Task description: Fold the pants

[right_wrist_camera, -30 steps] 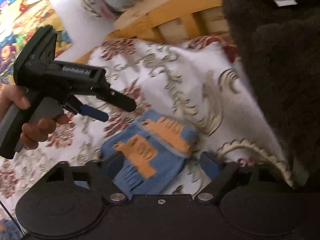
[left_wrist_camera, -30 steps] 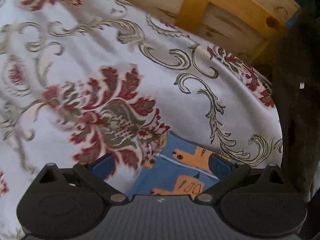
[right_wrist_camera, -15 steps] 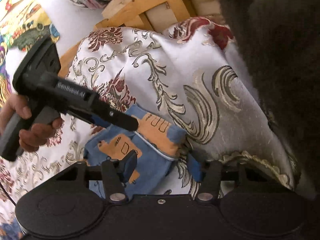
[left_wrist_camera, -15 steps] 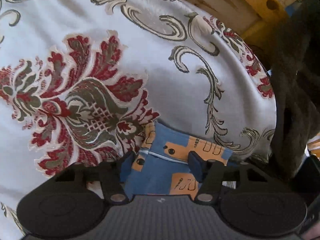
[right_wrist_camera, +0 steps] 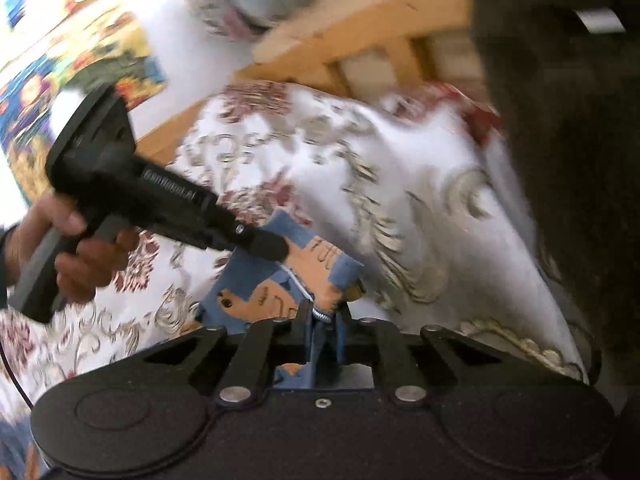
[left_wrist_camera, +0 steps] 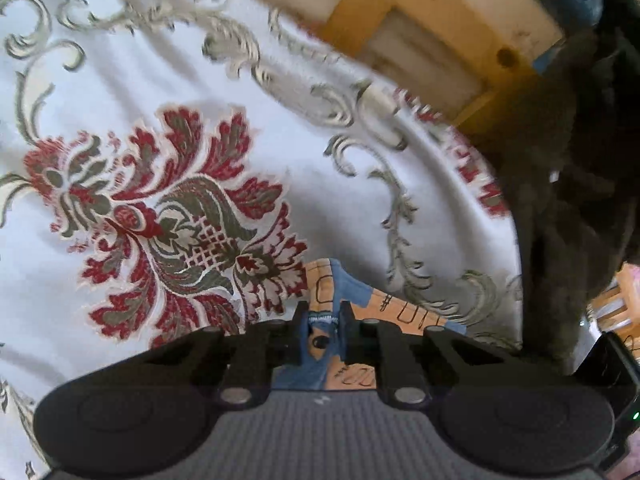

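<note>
The pants (left_wrist_camera: 352, 300) are small, blue with orange patches, folded into a compact bundle on a white floral bedspread (left_wrist_camera: 200, 120). My left gripper (left_wrist_camera: 323, 316) is shut on the bundle's near edge. In the right wrist view the pants (right_wrist_camera: 280, 280) lie just ahead, and my right gripper (right_wrist_camera: 322, 316) is shut on their near edge. The left gripper's body (right_wrist_camera: 160, 200), held by a hand, reaches in from the left, its tip on the bundle.
A wooden bed frame (left_wrist_camera: 420, 28) runs along the far edge. A dark fuzzy blanket (left_wrist_camera: 580, 200) lies at the right; it also shows in the right wrist view (right_wrist_camera: 560, 160). A colourful mat (right_wrist_camera: 60, 80) lies on the floor at far left.
Both grippers went from open around the pants bundle to shut on its edges. The views are blurred with motion now.
</note>
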